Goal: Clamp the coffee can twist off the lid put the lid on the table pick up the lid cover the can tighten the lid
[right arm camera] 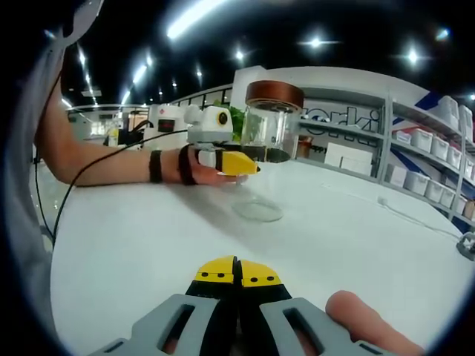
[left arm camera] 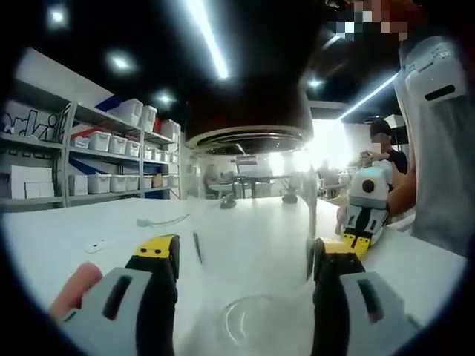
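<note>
The coffee can [left arm camera: 252, 222] is a clear glass jar with a brown lid [left arm camera: 249, 111] on top. It stands upright between the jaws of my left gripper [left arm camera: 251, 248], which is shut on its glass body. In the right gripper view the can [right arm camera: 269, 133] and its lid [right arm camera: 274, 94] hang a little above the white table [right arm camera: 148, 237], held from the left by the left gripper [right arm camera: 237, 163]. My right gripper [right arm camera: 237, 271] is low over the table in front of the can, shut on nothing. It also shows in the left gripper view, where the right gripper [left arm camera: 356, 239] is to the right of the can.
Shelves with white bins line the wall [left arm camera: 111, 141] [right arm camera: 438, 141]. A thin cable [left arm camera: 159, 220] [right arm camera: 404, 210] lies on the table beyond the can. A person's forearm [right arm camera: 96, 167] reaches in behind the left gripper, and a grey-clad torso [left arm camera: 438, 148] stands at the table's edge.
</note>
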{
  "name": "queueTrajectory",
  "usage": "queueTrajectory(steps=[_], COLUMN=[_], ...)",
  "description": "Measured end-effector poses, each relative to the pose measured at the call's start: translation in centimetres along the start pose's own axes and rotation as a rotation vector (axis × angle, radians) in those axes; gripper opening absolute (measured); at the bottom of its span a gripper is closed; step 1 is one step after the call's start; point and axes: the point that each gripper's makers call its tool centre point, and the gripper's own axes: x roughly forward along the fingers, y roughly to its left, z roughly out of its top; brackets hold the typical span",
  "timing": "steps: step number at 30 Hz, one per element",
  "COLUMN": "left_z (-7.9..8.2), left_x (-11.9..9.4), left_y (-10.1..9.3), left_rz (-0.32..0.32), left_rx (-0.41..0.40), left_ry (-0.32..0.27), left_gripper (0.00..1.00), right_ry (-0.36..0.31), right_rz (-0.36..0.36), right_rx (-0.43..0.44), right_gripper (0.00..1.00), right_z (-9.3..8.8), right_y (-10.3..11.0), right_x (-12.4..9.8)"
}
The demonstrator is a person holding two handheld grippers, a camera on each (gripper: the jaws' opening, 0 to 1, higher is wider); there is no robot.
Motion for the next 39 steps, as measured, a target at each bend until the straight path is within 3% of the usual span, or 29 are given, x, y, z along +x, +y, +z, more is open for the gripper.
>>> queueTrajectory(steps=[7, 14, 26, 39], left_z=[0.40, 0.61, 0.39, 0.42], left_x=[0.26, 0.04, 0.02, -0.28], left_y=[-0.10, -0.43, -0.23, -0.64], left_rz=[0.006, -0.011, 0.022, -0.013], left_rx=[-0.021, -0.068, -0.057, -0.063], left_ry=[-0.019, -0.031, -0.008, -0.034], left_gripper=[0.62, 0.52, 0.51, 0.50], right_ry=[0.000, 0.000, 0.000, -0.001], right_rz=[-0.005, -0.006, -0.007, -0.005], right_rx=[0.001, 0.000, -0.002, -0.001], right_gripper=[0.00, 0.00, 0.00, 0.00], right_z=[0.01, -0.11, -0.02, 0.02], right_y=[-0.07, -0.21, -0.10, -0.06], right_x=[-0.01, -0.02, -0.02, -0.08])
